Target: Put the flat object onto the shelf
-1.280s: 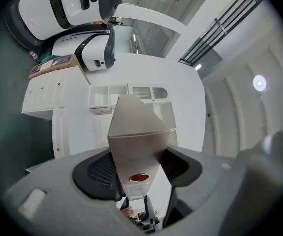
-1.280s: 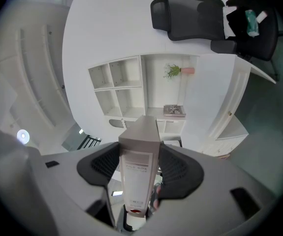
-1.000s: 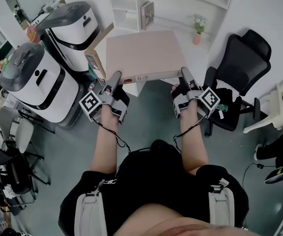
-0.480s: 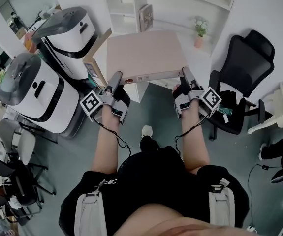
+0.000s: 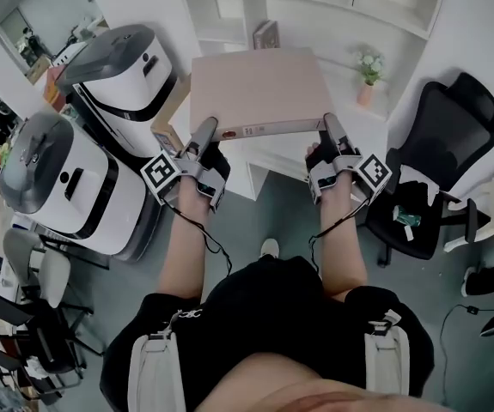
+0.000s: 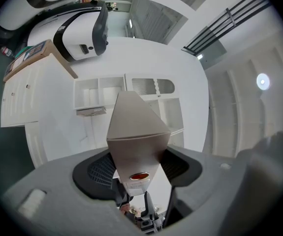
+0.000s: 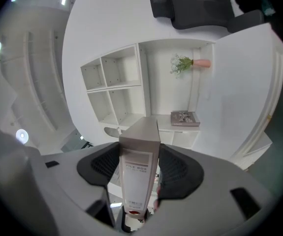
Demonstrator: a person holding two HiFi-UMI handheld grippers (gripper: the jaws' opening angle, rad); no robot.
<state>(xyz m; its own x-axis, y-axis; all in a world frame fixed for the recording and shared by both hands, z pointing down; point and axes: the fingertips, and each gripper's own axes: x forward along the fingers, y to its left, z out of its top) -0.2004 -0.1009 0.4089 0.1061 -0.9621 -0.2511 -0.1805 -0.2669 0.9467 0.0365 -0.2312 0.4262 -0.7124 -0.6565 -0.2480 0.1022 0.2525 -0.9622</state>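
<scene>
1. You hold the file box in the air in front of you. It lies flat with its labelled spine edge toward you, and it is close to the white shelf but not yet on it
2. Your left gripper is clenched on the near left corner of the box. In the left gripper view that corner sits wedged between the ribbed pads
3. Your right gripper is clenched on the near right end. In the right gripper view the spine label stands upright between the jaws
4. The box looks like stiff board, since it juts out level from one held edge without sagging. It is probably fairly light, though you cannot see whether anything is inside
5. Its faces look smooth, so it may slip. The long overhang also levers against the pads, so the far edge could dip
6. Two holds at the ends of the spine edge, pinching across the thickness, suit it best. A single hold would likely let it swing
7. A book lies on the shelf and a small plant stands off to the right. Choose a bare opening wide enough and feed the far edge in first
</scene>
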